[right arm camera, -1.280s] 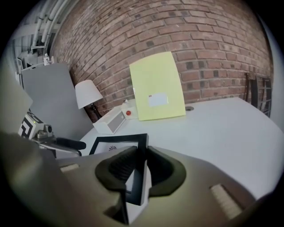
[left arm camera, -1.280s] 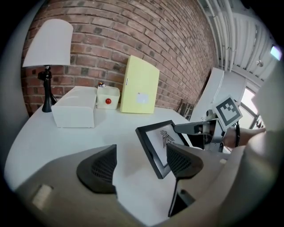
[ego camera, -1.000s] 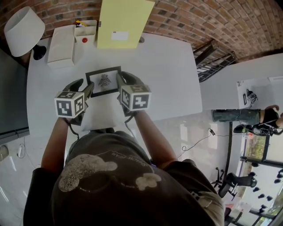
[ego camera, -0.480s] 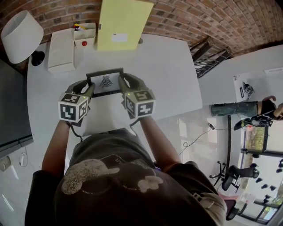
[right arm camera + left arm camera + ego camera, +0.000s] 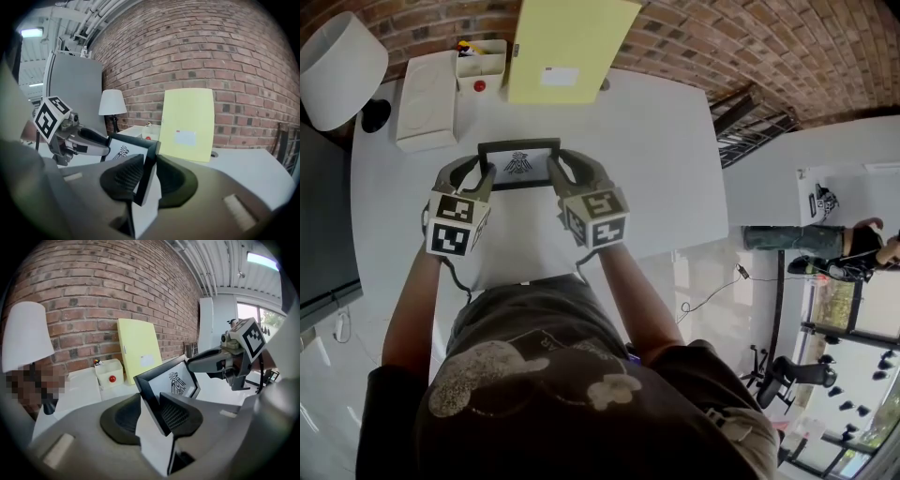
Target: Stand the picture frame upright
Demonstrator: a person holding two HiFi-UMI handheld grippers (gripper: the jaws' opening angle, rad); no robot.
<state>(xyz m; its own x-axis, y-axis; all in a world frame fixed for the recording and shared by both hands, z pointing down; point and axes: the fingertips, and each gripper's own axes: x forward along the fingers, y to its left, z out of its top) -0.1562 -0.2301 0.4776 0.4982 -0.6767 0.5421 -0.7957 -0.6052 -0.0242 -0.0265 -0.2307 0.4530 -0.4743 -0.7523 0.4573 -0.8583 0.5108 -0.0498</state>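
Observation:
The picture frame (image 5: 518, 164), black-edged with a white print of a winged figure, is held off the white table (image 5: 666, 169) and tilted up, its print facing me. My left gripper (image 5: 482, 175) grips its left edge; those jaws have just been closing, and in the left gripper view the frame (image 5: 176, 379) sits pinched between the left gripper's (image 5: 151, 416) pads. My right gripper (image 5: 555, 170) holds the right edge; its jaws have eased slightly wider, with the frame (image 5: 123, 152) still clamped in the right gripper (image 5: 147, 177).
A yellow board (image 5: 567, 47) leans on the brick wall just behind the frame. A white box (image 5: 427, 98), a small bin (image 5: 481, 66) holding a red thing, and a white lamp (image 5: 337, 70) stand at the back left. The table's edge runs close on the right.
The frame has gone from lying flat to tilted up, and both grippers have shifted away from my body. The left gripper's jaws closed on the left edge.

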